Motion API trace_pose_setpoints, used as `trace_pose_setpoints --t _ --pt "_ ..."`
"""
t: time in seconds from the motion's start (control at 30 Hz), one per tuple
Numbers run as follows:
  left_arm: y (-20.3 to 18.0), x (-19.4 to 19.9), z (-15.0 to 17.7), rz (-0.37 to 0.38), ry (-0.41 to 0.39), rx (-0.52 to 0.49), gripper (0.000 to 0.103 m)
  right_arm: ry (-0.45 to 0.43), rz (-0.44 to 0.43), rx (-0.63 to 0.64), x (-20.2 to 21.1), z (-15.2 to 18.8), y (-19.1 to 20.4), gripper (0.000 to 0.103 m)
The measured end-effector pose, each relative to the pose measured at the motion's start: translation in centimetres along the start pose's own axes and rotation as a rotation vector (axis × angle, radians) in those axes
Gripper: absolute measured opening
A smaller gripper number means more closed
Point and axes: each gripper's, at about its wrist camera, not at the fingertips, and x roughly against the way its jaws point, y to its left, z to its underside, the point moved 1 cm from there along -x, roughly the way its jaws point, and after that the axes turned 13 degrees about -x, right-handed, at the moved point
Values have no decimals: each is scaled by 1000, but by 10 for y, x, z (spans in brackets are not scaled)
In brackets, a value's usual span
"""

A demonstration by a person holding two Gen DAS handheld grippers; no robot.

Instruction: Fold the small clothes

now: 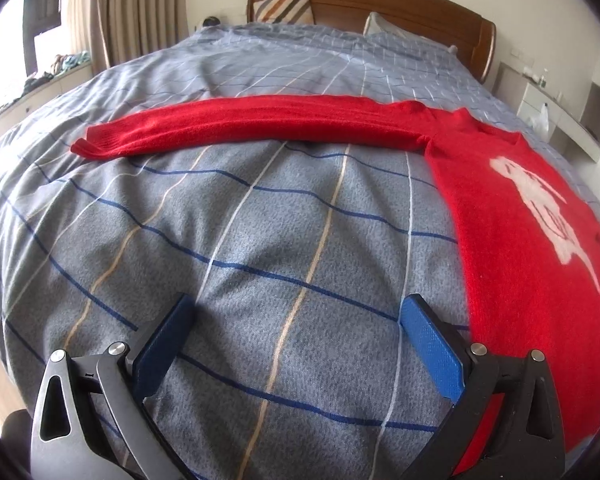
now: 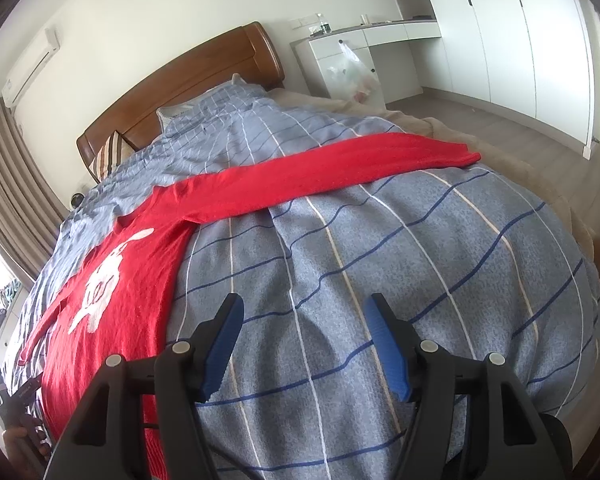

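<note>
I read no lettering on the red sweater (image 1: pixel 516 216); both my left hand-held gripper (image 1: pixel 296 322) and right hand-held gripper (image 2: pixel 304 320) hang released, angled down over the bed (image 1: pixel 260 240).

Left gripper (image 1: pixel 296 312): two matte black, triangular-cutout linkage arms with round silver pivot pins; flat textured blue rubber pads (image 1: pixel 430 354) on the inner faces.

Right gripper (image 2: pixel 304 312): same black linkage arms and silver pins; ribbed blue pads (image 2: pixel 388 352); thin black cable near the left arm's base.
</note>
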Motion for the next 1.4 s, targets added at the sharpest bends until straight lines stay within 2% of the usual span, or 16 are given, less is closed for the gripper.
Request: trace_pose_setpoints --t 0.17,0.37,0.47,0.53,0.8,1.2,1.4 --pt "-6 2 1 -20 18 -43 103 1 3 7 -1 0 1 64" --pt "-8 8 3 -5 23 -60 103 -13 20 10 -1 0 1 64" --pt "-8 17 3 12 6 -45 103 -41 57 28 3 0 3 67" --pt "-8 22 4 7 -16 -44 103 -64 98 45 5 0 4 75" --pt "-10 24 3 -42 -39 -85 103 -72 176 80 2 2 6 75" --pt "15 23 4 -92 -40 17 103 -89 221 157 1 7 17 75" --pt "17 20 4 -115 -36 14 103 -90 223 154 1 7 17 75"
